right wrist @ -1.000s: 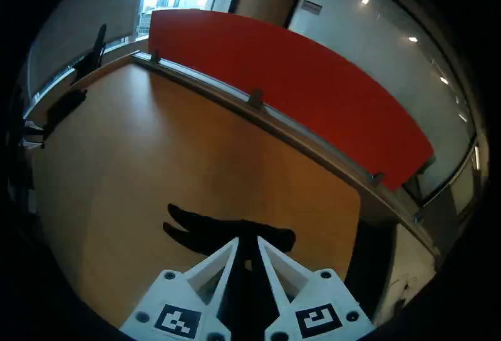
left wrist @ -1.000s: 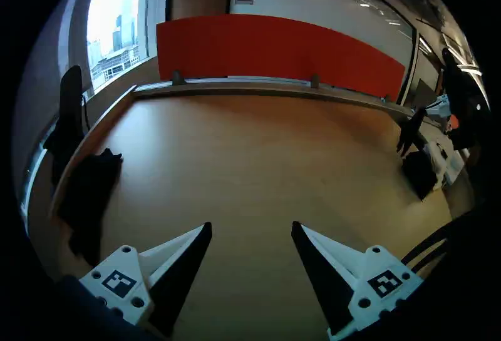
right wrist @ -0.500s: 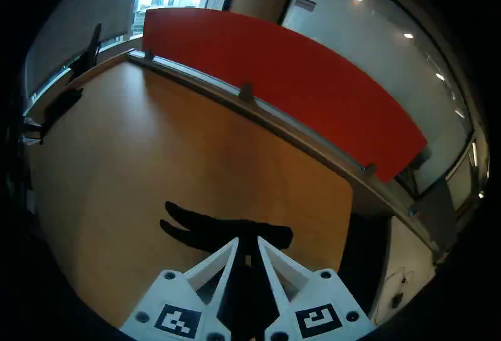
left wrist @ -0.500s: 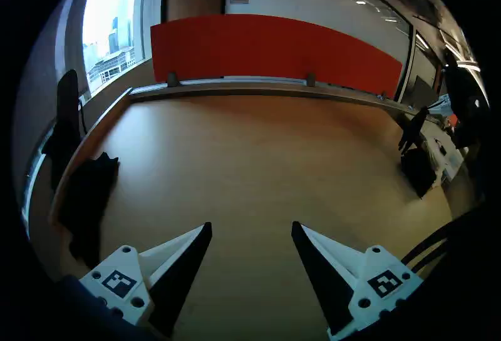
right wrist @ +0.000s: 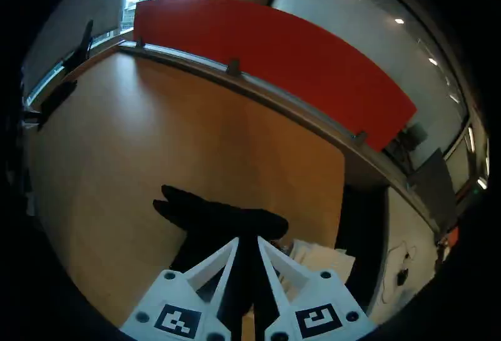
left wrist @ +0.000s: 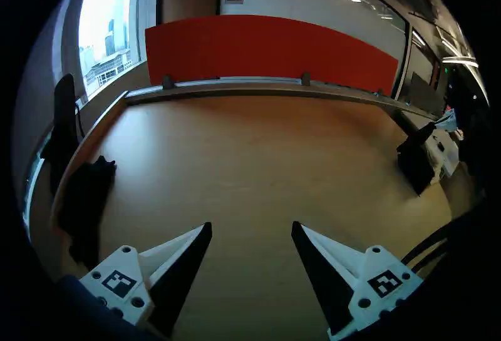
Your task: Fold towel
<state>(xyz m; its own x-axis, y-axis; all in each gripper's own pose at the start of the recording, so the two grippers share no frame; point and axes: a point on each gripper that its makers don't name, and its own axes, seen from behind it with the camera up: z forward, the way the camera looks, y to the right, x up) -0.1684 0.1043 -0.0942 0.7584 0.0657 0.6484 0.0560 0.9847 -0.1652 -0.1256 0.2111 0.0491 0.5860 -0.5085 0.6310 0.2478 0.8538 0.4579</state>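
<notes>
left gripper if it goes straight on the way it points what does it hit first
Probably the bare wooden tabletop ahead of the open left gripper; nothing lies between them, though depth is unclear.

The right gripper [right wrist: 247, 239] has its fingers drawn almost together, with a strip of black towel [right wrist: 213, 216] pinched between them. The towel spreads out just ahead of the fingertips, mostly to the left, with a ragged edge. Beyond it lies a wooden worktop [right wrist: 156, 134]. A red panel [right wrist: 282, 53] stands along the worktop's far edge. Just right of the fingertips is something pale and ridged [right wrist: 319, 256]; what it is cannot be told.
</notes>
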